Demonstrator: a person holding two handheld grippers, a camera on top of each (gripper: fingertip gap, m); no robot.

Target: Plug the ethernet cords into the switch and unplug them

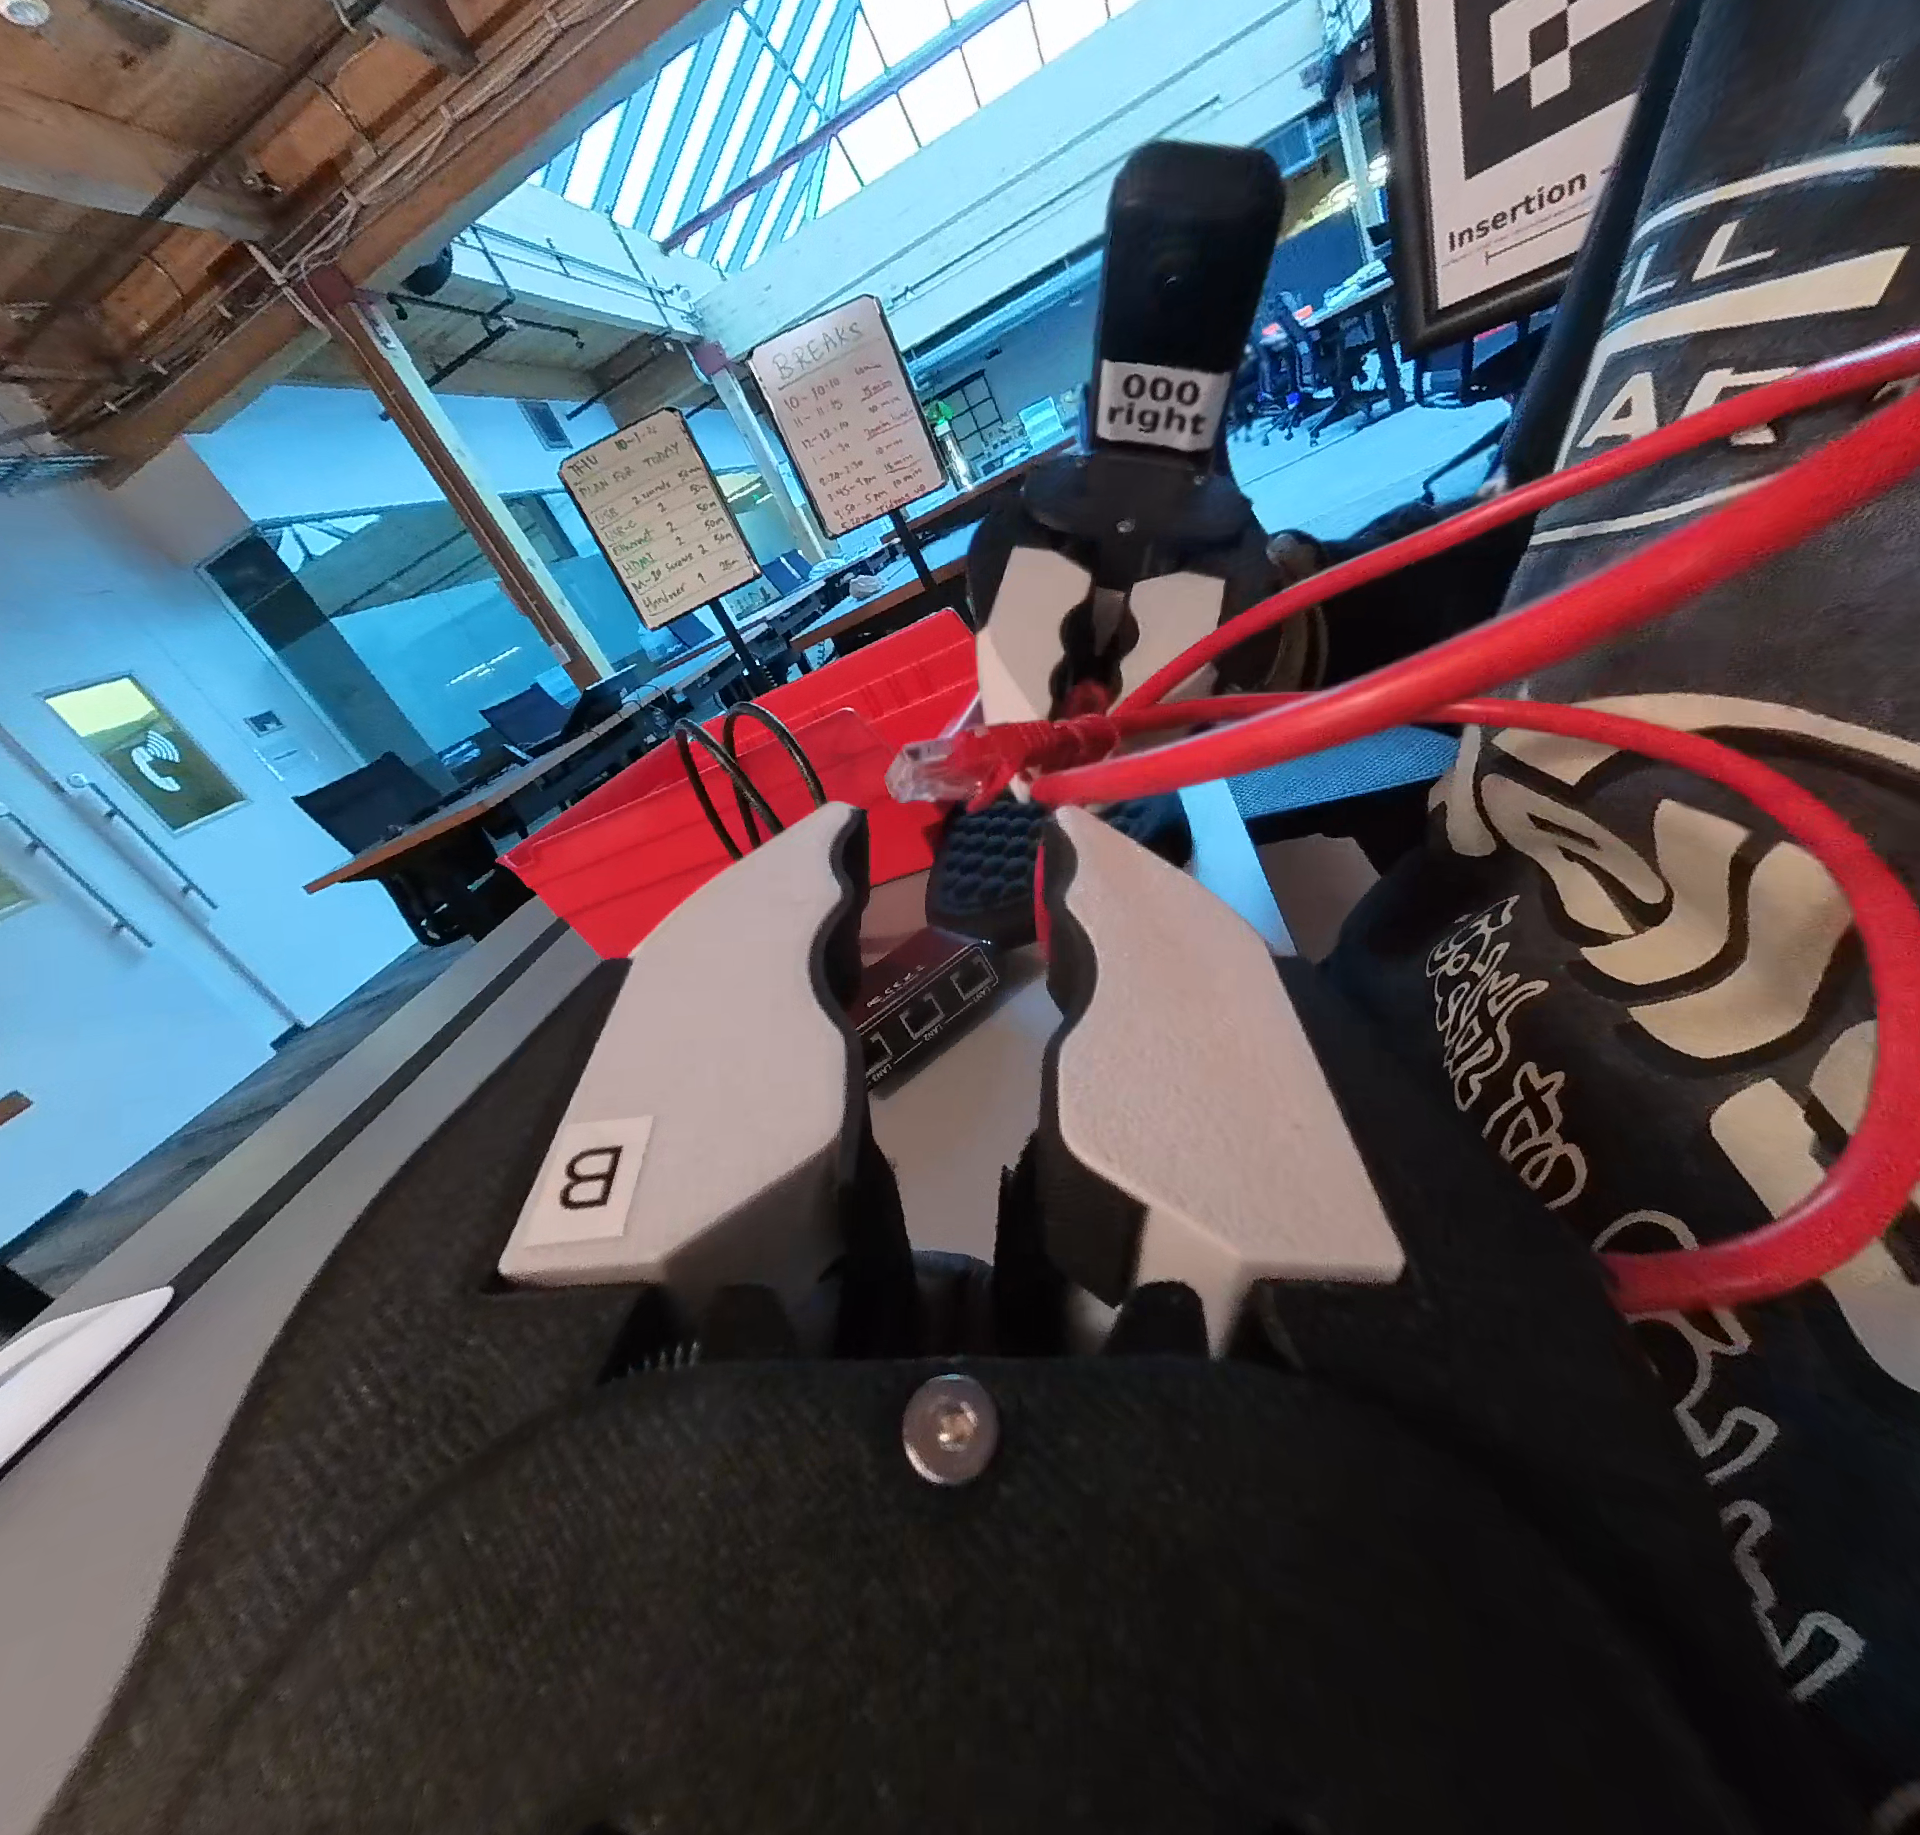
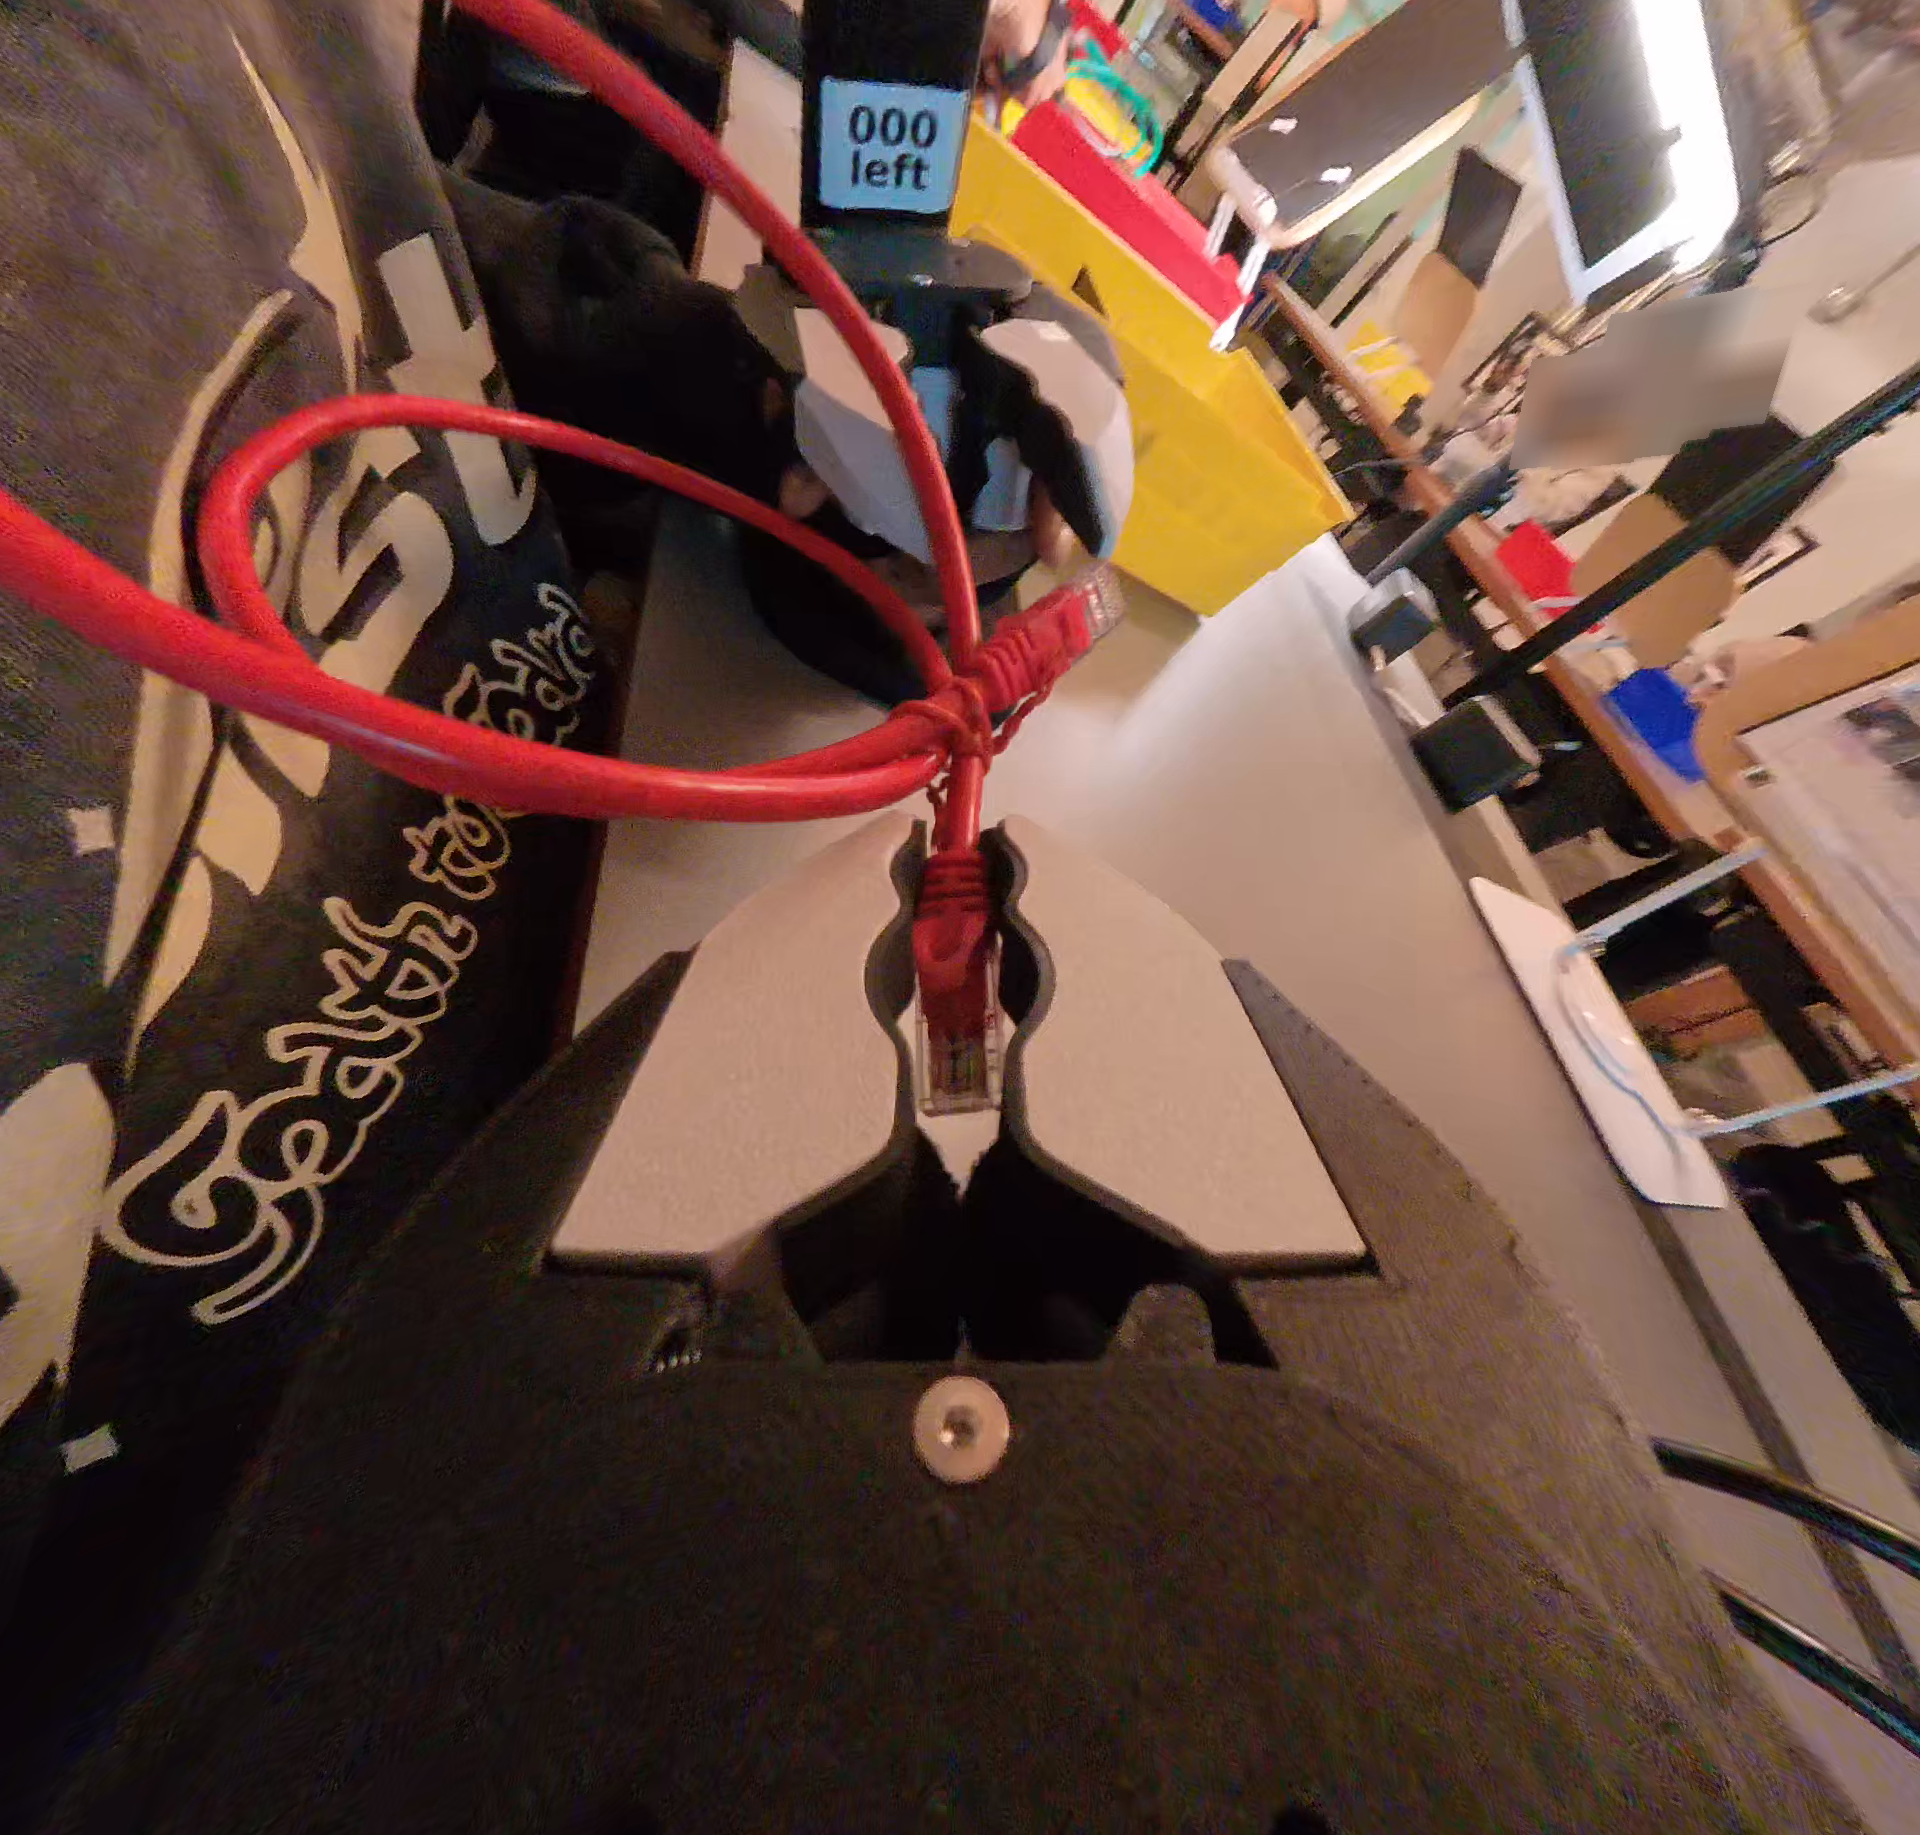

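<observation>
My right gripper (image 2: 961, 835) is shut on one plug (image 2: 954, 985) of a red ethernet cord (image 2: 520, 767), with the clear tip pointing back toward the camera. The cord is bundled in loops, and its other plug (image 2: 1075, 616) hangs free just past the tie. In the left wrist view the right gripper (image 1: 1081, 705) holds the cord (image 1: 1558, 632) above and beyond my left gripper (image 1: 951, 850), which is open and empty. The free plug (image 1: 930, 767) hangs just above the left fingertips. The black switch (image 1: 925, 1016) lies on the table between the left fingers, ports facing me. The left gripper (image 2: 977, 528) also shows in the right wrist view.
A red bin (image 1: 727, 819) with a black cable (image 1: 748, 777) stands behind the switch. A yellow bin (image 2: 1174, 403) sits on the grey table (image 2: 1247, 850). A person in a dark printed shirt (image 1: 1662, 1006) stands close beside the grippers. A black honeycomb-textured object (image 1: 997, 860) lies behind the switch. The left gripper's tips are roughly 6 centimeters from the right gripper's.
</observation>
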